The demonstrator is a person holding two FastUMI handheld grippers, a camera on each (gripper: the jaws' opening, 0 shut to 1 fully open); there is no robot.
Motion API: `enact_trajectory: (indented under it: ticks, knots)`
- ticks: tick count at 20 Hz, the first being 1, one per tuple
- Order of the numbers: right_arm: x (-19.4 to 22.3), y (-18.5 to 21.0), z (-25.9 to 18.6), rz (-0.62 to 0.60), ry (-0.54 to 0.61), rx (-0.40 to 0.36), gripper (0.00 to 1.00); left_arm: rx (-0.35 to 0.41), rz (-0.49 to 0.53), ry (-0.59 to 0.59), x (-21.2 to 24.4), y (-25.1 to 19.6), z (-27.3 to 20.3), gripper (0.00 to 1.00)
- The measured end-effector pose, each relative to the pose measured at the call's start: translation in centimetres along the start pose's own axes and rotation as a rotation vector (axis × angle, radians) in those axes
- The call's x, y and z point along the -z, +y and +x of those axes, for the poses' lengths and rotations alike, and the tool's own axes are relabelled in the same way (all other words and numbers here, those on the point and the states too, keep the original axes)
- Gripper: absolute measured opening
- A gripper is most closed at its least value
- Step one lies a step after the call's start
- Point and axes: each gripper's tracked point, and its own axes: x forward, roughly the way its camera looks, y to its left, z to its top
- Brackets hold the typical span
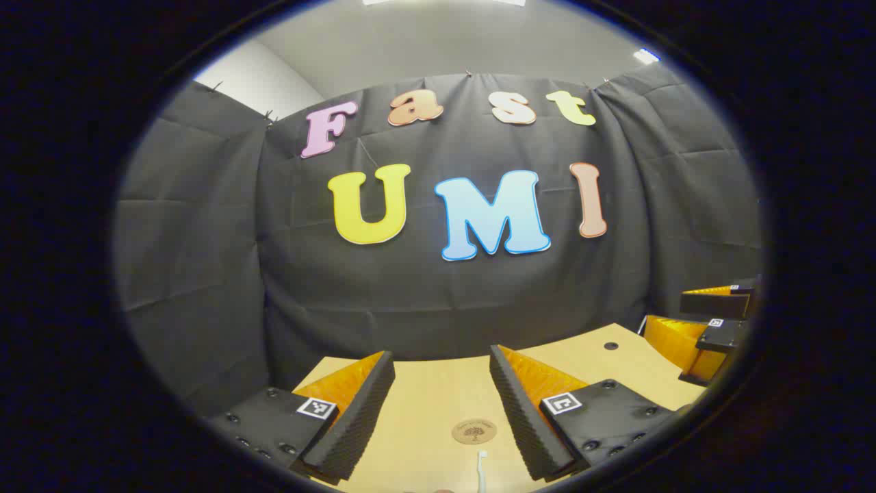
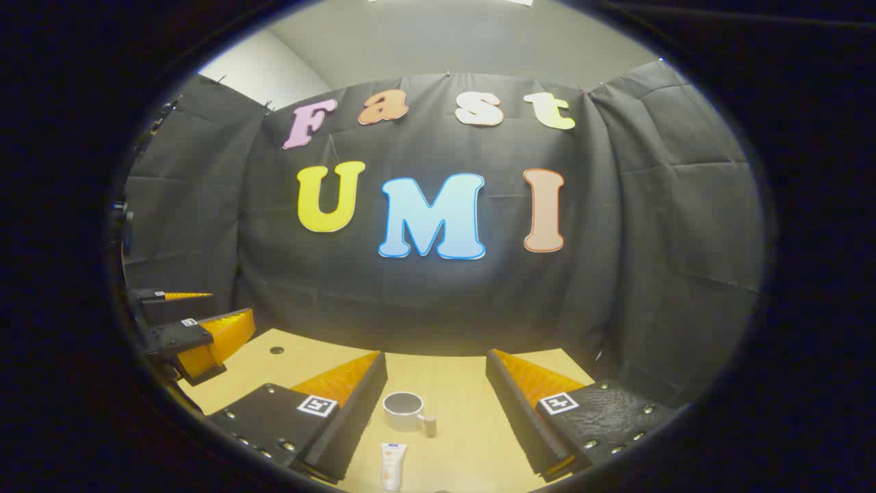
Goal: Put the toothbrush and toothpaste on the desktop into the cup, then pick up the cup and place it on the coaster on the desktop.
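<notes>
Both your grippers' jaws are apart and hold nothing, so first reach down and grab the toothbrush or toothpaste for the cup.

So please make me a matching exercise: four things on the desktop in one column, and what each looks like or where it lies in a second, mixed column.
Things:
1. coaster
2. toothbrush
3. cup
4. toothpaste

Descriptions:
A. white tube lying flat, nearer the camera than the mug
B. round brown disc between the left gripper fingers
C. stands upright, empty, handle to the right
D. thin white stick just nearer than the disc

Pairs: 1-B, 2-D, 3-C, 4-A
</notes>
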Motion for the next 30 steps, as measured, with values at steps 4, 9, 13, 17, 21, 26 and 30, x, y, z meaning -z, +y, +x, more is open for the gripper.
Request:
enact_trajectory:
  ticks: [4,9,13,17,21,26,30]
  knots:
    - [0.1,0.4,-0.1,-0.002,0.002,-0.013,0.92,-0.003,-0.002,0.0,0.0,0.1,-0.2,0.94]
    - [0.1,0.4,-0.5,-0.002,-0.005,-0.006,0.92,0.01,-0.01,-0.008,-0.3,-0.2,-0.7,0.93]
    - [0.3,0.5,-1.0,-0.002,-0.001,-0.006,0.92,0.014,-0.021,-0.011,-0.2,-0.3,-1.0,0.93]
    - [0.5,0.6,-1.1,0.0,0.007,-0.006,0.92,0.013,-0.033,0.003,0.2,-0.2,-1.1,0.92]
    - [1.5,1.0,-1.1,0.014,0.044,-0.017,0.92,0.022,-0.056,0.065,2.0,-0.4,-0.6,0.95]
    - [3.1,1.6,-0.3,0.006,0.095,-0.038,0.92,0.027,-0.097,0.15,4.8,-0.1,0.0,0.94]
    - [5.6,2.8,0.4,0.001,0.18,-0.082,0.92,0.043,-0.109,0.256,8.2,-0.2,0.6,0.93]
